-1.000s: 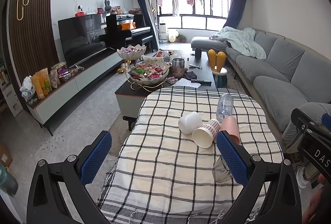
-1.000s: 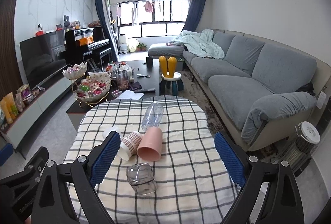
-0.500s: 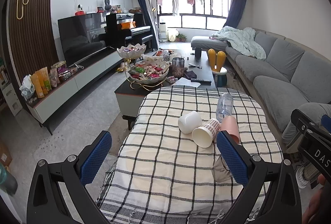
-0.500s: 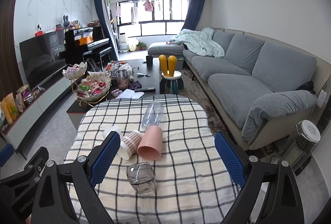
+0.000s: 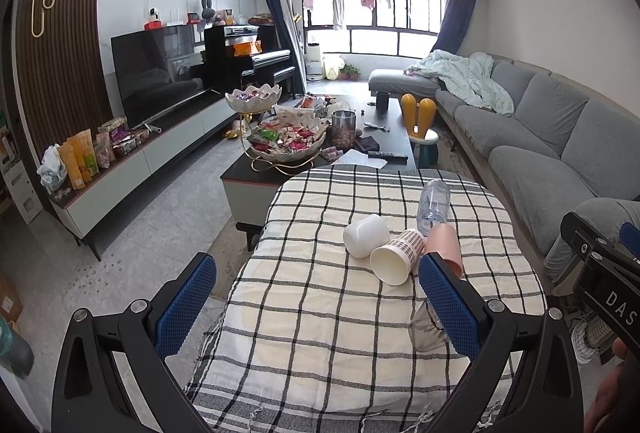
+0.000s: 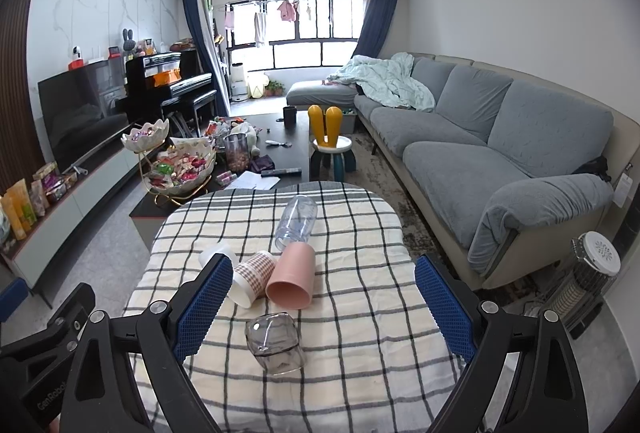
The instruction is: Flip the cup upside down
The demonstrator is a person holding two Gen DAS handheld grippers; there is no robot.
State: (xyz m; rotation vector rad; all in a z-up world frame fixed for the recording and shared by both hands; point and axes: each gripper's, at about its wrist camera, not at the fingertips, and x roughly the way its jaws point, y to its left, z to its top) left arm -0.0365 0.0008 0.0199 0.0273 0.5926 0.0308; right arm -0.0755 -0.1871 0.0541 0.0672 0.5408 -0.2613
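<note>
Several cups lie on their sides on a checked tablecloth (image 6: 360, 333): a pink cup (image 6: 292, 277), a patterned paper cup (image 6: 254, 281), a white cup (image 5: 366, 241), a clear plastic bottle (image 6: 297, 221) and a smoky clear cup (image 6: 274, 345) nearest me. My right gripper (image 6: 324, 309) is open and empty, held above the table's near edge, with the smoky cup between its fingers in view. My left gripper (image 5: 316, 309) is open and empty to the left. The paper cup (image 5: 396, 257) and the pink cup (image 5: 444, 245) also show in the left wrist view.
A dark coffee table (image 6: 288, 149) with candy bowls (image 6: 180, 169) stands behind the small table. A grey sofa (image 6: 500, 153) runs along the right. A heater (image 6: 588, 281) stands at the right. A TV unit (image 5: 160, 149) lines the left wall.
</note>
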